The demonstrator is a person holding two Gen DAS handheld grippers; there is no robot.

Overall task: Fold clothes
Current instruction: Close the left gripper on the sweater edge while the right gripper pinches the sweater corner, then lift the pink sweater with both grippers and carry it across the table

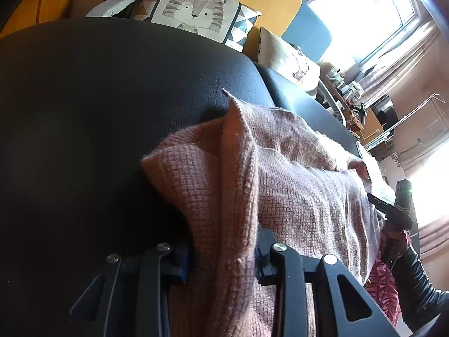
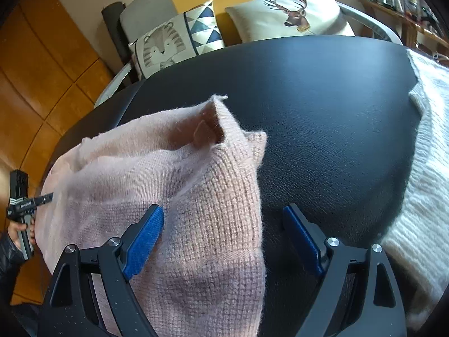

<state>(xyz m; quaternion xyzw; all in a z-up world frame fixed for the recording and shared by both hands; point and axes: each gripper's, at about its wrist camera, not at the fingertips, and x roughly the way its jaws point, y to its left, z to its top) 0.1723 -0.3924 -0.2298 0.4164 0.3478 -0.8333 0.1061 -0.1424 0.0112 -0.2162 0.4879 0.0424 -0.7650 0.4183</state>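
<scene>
A pink knit garment (image 1: pixel 294 196) lies crumpled on a black leather-like tabletop (image 1: pixel 98 112). My left gripper (image 1: pixel 221 261) is shut on a bunched fold of it, with fabric filling the gap between the pads. In the right wrist view the same pink garment (image 2: pixel 126 168) runs under my right gripper (image 2: pixel 224 241), whose jaws stand wide open. A thick fold lies between the blue pads (image 2: pixel 146 241), and the right-hand pad stands clear of the fabric over the bare tabletop (image 2: pixel 322 112). The left gripper (image 2: pixel 45 198) shows at the garment's far left edge, and the right gripper (image 1: pixel 376 199) at its right edge.
A white knit garment (image 2: pixel 421 182) covers the table's right side. Behind the table stands a sofa with a tiger cushion (image 2: pixel 162 47) and a deer cushion (image 2: pixel 291 16). A cluttered wooden shelf (image 2: pixel 407 14) is at the far right, with orange floor (image 2: pixel 42 70) to the left.
</scene>
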